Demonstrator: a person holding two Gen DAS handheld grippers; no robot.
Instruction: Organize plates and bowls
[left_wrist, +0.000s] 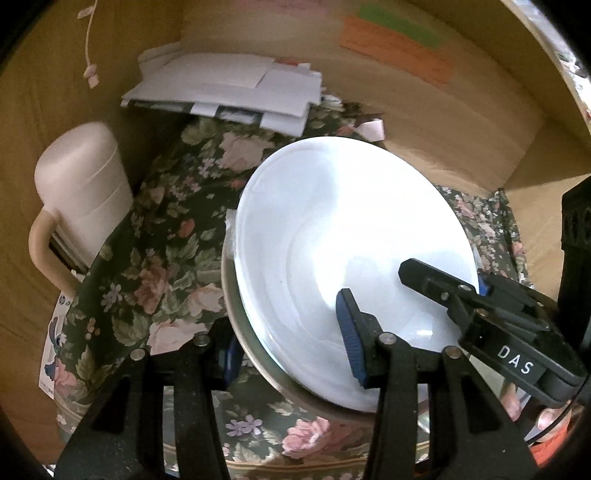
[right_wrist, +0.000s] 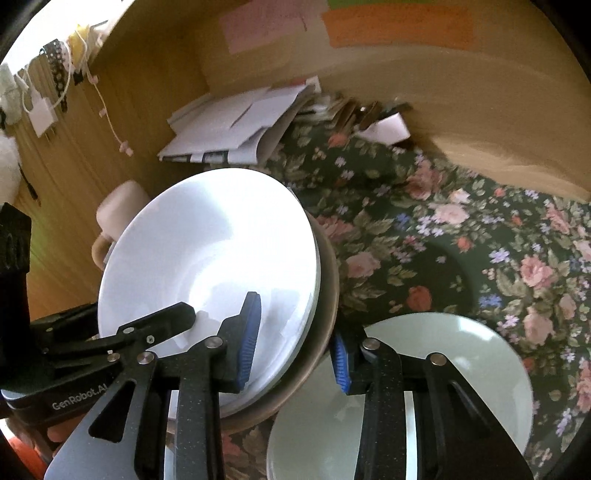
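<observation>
- The stack of plates is pinched at its near rim by the right gripper, one pad on top, one beneath.
- Its opposite rim is clamped likewise by the left gripper.
- The stack is held tilted above the floral cloth.
- A green plate is seen lying just beside.

Your pale green plate runs off the lower edge in the right wrist view, partly behind a finger. The sticky notes at the top are too blurred to read.
</observation>
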